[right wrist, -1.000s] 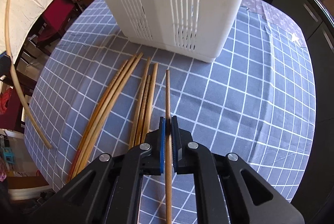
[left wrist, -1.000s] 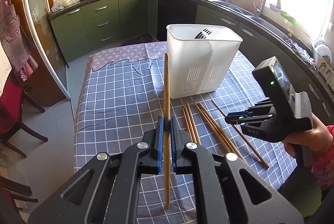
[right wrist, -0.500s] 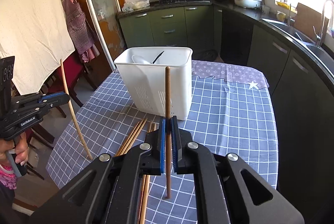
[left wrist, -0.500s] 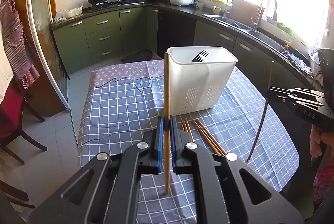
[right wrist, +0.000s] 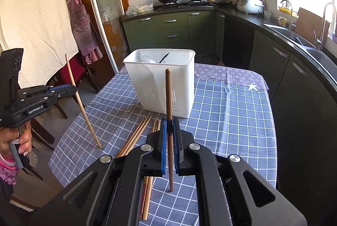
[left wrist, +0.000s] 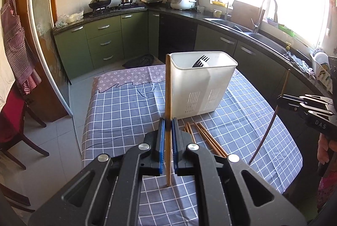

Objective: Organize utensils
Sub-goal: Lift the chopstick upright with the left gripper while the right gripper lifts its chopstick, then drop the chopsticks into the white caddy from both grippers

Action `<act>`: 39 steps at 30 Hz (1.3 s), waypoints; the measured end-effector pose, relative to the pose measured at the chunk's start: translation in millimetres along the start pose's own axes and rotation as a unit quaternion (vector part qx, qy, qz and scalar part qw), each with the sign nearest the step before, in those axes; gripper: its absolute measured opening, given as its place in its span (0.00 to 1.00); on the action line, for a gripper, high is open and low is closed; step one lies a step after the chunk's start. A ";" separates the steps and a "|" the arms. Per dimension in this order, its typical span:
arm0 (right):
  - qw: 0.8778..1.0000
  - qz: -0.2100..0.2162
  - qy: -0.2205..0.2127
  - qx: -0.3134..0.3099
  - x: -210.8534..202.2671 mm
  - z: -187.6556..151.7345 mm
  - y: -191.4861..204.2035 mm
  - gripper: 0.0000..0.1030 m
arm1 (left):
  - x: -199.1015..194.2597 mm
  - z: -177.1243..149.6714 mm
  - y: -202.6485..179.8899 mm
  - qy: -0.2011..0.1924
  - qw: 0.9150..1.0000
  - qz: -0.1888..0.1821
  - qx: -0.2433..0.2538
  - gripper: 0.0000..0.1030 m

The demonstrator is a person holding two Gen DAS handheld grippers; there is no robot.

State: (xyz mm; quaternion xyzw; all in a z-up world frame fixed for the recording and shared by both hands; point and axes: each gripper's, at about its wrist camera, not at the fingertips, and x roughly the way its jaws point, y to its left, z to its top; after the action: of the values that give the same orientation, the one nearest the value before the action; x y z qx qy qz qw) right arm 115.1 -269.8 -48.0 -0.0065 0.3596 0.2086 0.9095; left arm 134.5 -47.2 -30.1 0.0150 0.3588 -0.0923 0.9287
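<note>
A table draped in a grey-blue cloth with a white grid (left wrist: pixel 126 108) fills the middle of both views, with a strip of mauve patterned fabric (right wrist: pixel 229 74) at its far end. On it stands a tall white plastic utensil caddy with slotted lower walls (left wrist: pixel 202 86); a black fork (left wrist: pixel 201 60) pokes above its rim, and the right wrist view shows a pale spoon bowl inside too.

The left gripper (left wrist: pixel 167 129), black with blue pads, has its jaws pressed onto a light wooden chopstick (left wrist: pixel 168 99), held upright above the cloth. Seen from the right wrist camera, this gripper's side reads "GenRobot.AI" and a hand (right wrist: pixel 15 139) squeezes its trigger.

The right gripper (right wrist: pixel 170 129) likewise pinches a darker brown chopstick (right wrist: pixel 168 99), upright in front of the caddy. From the left wrist camera its body shows the letters "DAS".

Several more wooden chopsticks (right wrist: pixel 137 135) lie loose on the cloth just in front of the caddy, between the two grippers.
</note>
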 end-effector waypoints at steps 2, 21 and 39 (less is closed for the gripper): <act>1.000 0.001 -0.001 0.000 -1.1 -0.7 -0.1 0.06 | -1.5 0.2 -0.6 -0.001 1.000 0.000 0.000 0.06; 1.000 0.002 0.001 0.014 -2.4 -3.5 -14.2 0.06 | -49.1 88.2 -22.6 -0.082 0.996 -0.028 0.020 0.06; 0.999 0.023 0.004 0.032 -10.1 0.1 -30.1 0.06 | 31.0 157.4 -43.7 -0.108 0.994 0.002 0.000 0.06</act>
State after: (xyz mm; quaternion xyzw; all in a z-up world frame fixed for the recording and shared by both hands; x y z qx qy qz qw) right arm 120.2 -301.0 -45.5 0.0306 0.3699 0.2181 0.9026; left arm 253.4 -109.9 67.6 0.0056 0.2559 -0.0913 0.9624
